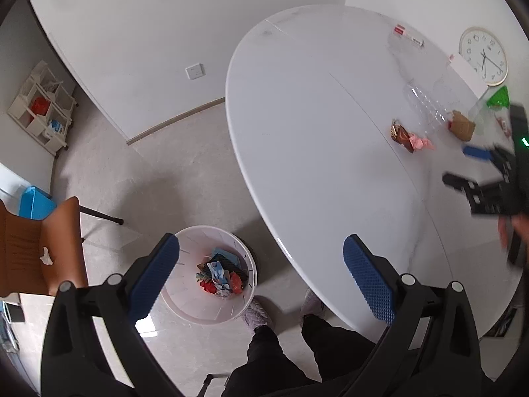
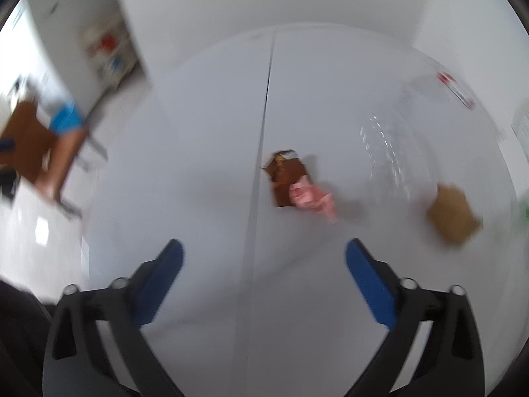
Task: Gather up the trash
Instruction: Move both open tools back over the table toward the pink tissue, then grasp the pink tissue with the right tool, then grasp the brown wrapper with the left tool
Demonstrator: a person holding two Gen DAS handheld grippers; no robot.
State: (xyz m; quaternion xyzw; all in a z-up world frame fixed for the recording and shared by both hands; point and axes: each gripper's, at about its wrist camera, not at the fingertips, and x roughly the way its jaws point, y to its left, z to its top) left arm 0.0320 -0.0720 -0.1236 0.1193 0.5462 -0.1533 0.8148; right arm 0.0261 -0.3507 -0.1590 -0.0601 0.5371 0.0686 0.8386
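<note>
A brown wrapper (image 2: 285, 175) with a crumpled pink paper (image 2: 312, 198) against it lies on the white table (image 2: 205, 165), ahead of my right gripper (image 2: 263, 276), which hangs open and empty above the tabletop. A tan crumpled piece (image 2: 453, 216) lies further right. In the left wrist view the same brown wrapper (image 1: 401, 134), pink paper (image 1: 421, 142) and tan piece (image 1: 463, 125) lie across the table. My left gripper (image 1: 261, 276) is open and empty, over the floor by the white bin (image 1: 185, 304) that holds several wrappers. The right gripper (image 1: 463, 165) shows at the right edge.
A clear plastic bottle (image 1: 426, 106), a green-capped item (image 1: 497, 97), a wall clock (image 1: 483, 55) and a small red-white box (image 1: 408, 34) sit at the table's far side. An orange chair (image 1: 36, 248) with a white scrap stands left. The person's legs and shoes (image 1: 258, 312) are below.
</note>
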